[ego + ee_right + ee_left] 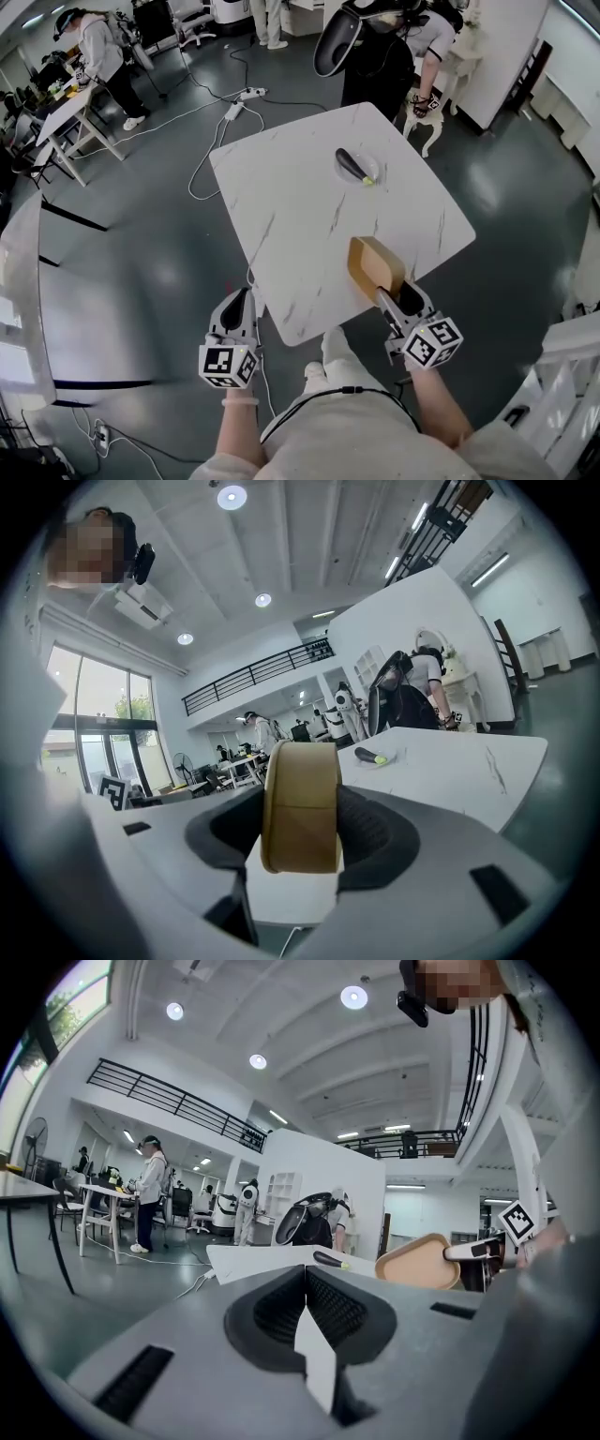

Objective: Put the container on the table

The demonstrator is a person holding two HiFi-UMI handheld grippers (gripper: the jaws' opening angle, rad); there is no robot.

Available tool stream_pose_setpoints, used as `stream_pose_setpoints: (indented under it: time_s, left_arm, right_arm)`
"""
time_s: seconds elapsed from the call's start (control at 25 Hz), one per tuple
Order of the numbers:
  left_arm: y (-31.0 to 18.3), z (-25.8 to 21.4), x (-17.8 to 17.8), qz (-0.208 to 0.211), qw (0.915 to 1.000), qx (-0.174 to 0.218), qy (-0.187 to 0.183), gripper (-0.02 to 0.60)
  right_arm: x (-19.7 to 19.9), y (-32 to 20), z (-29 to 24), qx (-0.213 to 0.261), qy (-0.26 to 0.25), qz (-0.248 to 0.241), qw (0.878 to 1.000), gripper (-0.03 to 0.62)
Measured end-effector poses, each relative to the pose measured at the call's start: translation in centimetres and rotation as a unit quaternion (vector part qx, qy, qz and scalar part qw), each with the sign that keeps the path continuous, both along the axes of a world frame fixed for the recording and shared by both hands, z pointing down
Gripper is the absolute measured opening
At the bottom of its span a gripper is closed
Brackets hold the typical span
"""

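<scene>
At lower right, my right tongs (397, 296) clamp the tan container (373, 265) on edge, seemingly just over the near rim of the table (300, 225), while my left tongs (236, 314) hang closed and empty, farther off.

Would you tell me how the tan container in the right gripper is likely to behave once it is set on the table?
The tan container looks stiff: its wall keeps its shape between the fingers of the right gripper. It is probably light, since it is held by one end only. If released on edge on the smooth table, it may tip over.
</scene>
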State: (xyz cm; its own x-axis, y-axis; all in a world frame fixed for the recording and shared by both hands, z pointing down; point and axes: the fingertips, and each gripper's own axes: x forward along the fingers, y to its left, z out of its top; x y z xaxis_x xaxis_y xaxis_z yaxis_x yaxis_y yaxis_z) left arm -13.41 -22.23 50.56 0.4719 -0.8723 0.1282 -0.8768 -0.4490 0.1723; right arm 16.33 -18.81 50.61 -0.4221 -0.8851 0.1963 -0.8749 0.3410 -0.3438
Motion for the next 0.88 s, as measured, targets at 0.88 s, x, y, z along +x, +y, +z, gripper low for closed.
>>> stream_pose_setpoints:
  time_s: [0.88]
  left_arm:
    - [-8.6, -1.3, -1.7, -0.046, 0.9988, 0.014, -0.009, 0.005]
  right_arm:
    - [-6.7, -11.6, -0.6, -0.012, -0.070, -0.106, 0.992, 0.230]
